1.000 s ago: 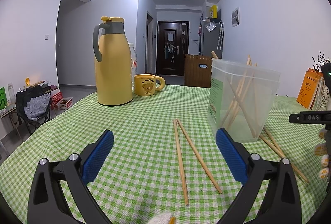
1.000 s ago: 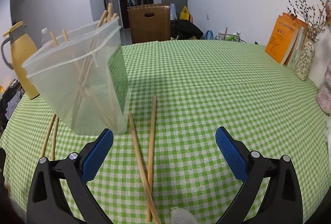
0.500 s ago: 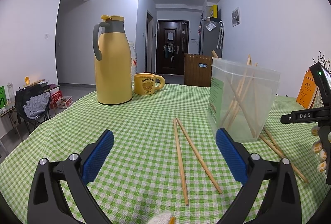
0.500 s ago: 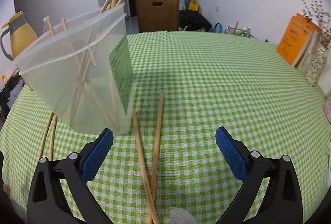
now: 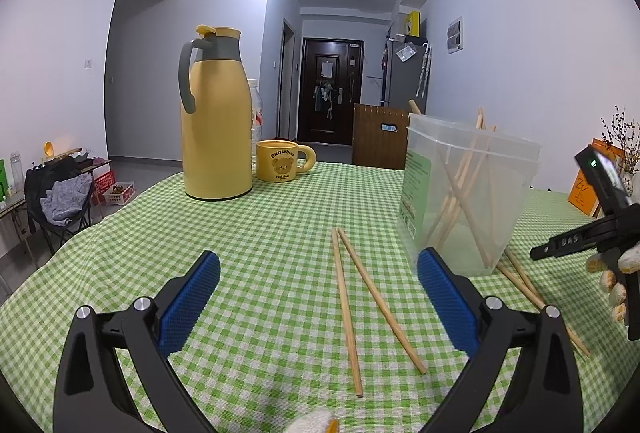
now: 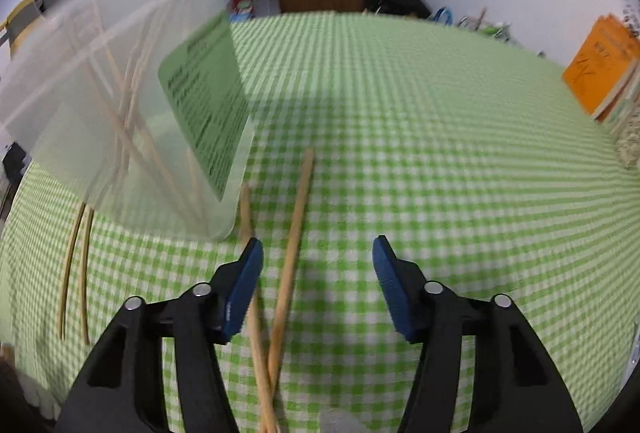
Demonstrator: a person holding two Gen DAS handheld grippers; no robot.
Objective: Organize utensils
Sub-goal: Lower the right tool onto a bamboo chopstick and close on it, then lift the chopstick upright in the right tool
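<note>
On the green-checked desk (image 5: 260,233), a clear plastic container (image 5: 468,193) standing upright with several chopsticks (image 5: 460,189) leaning crossed inside, tips poking above the rim. Beside it on the cloth, a loose pair of chopsticks (image 5: 360,297) lying splayed, well apart from the pads of the left gripper (image 5: 318,307), held wide with nothing between. Further back, a tall yellow thermos (image 5: 216,121) and just beside it a yellow bear mug (image 5: 282,166); contents of neither visible. At the right edge of the left view only, a gloved hand (image 5: 614,273) on the other tool's handle. Over to the right wrist view, blurred: same container (image 6: 132,105) seen from its green-labelled side, sticks inside smeared. Right gripper (image 6: 318,287) pointing down at a second crossed pair of chopsticks (image 6: 288,261), jaws closing, about half spread, one stick running between the pads, the other passing under the left pad, neither clearly pinched. Seen here and not from the left: orange books (image 6: 604,69) against the wall. First pair (image 6: 76,269) visible beyond the container at the left.
</note>
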